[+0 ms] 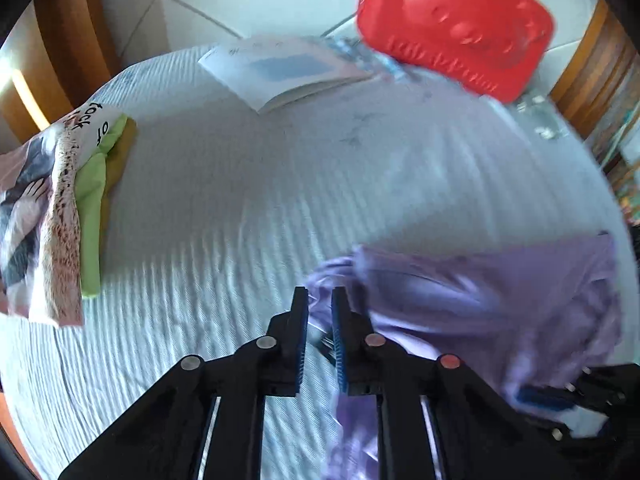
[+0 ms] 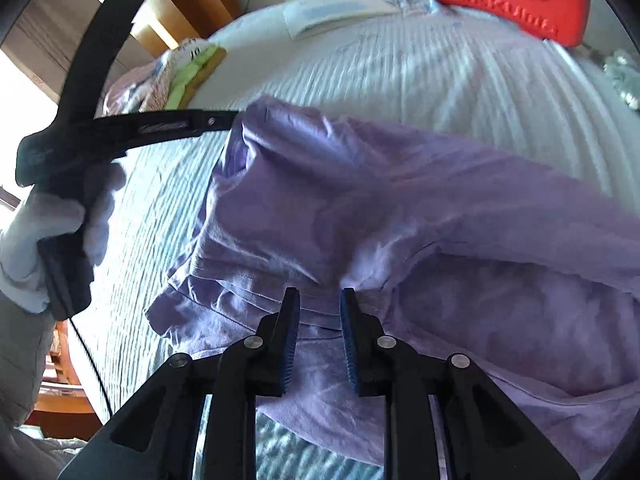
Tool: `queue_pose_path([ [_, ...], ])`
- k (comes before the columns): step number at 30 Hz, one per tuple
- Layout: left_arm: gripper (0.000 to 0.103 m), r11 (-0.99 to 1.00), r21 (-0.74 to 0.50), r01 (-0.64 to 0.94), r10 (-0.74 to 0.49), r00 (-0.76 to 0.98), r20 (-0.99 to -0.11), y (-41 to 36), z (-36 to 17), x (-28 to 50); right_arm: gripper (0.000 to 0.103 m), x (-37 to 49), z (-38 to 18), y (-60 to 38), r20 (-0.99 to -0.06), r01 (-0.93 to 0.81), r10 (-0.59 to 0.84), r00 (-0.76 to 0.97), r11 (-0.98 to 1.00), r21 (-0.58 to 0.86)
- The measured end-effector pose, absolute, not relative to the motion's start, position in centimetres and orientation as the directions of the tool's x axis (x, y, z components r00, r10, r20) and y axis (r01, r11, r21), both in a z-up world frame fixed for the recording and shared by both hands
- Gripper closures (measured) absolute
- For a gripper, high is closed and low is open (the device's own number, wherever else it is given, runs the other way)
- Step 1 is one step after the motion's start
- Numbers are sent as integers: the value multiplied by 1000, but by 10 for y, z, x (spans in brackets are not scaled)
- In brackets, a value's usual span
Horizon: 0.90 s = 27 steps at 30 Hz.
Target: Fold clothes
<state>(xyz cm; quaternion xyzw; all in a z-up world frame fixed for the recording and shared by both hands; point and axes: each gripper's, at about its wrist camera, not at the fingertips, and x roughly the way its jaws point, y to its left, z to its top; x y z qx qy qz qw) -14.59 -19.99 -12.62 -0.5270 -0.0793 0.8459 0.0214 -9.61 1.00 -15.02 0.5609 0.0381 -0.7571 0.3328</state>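
A lilac garment point(image 2: 360, 208) lies crumpled on the white ribbed bedspread point(image 2: 460, 80). In the right wrist view my left gripper point(image 2: 234, 120) comes in from the left, held by a gloved hand point(image 2: 44, 232), and its tip meets the garment's far left corner. In the left wrist view that gripper point(image 1: 320, 296) stands nearly closed, with the edge of the lilac garment point(image 1: 480, 292) pinched between its blue pads. My right gripper point(image 2: 320, 300) hovers low over the garment's near, bunched part. Its jaws stand apart, fabric showing in the gap, the pads not pressing on it.
A stack of folded clothes point(image 1: 68, 208) lies at the bed's left edge. At the far side are an open booklet point(image 1: 288, 72) and a red plastic case point(image 1: 456, 24). Wooden furniture point(image 1: 60, 40) stands behind the bed. Bare bedspread point(image 1: 240, 184) lies between stack and garment.
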Motion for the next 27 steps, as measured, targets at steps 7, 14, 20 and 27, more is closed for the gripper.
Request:
queue_pose_path([
  [7, 74, -972, -235, -25, 225, -392, -892, -169, -131, -111, 83, -88, -150, 10, -873, 542, -459, -165, -782, 308],
  [14, 95, -998, -59, 31, 45, -333, -942, -172, -156, -93, 92, -89, -169, 17, -897, 489, -427, -113, -810, 324],
  [20, 93, -993, -105, 53, 76, -397, -915, -176, -131, -73, 91, -73, -140, 68, -872, 423, -442, -209, -845, 327],
  [27, 78, -983, -182, 17, 155, -446, -882, -124, -112, -34, 91, -54, -116, 190, -885, 304, -348, -310, -918, 254],
])
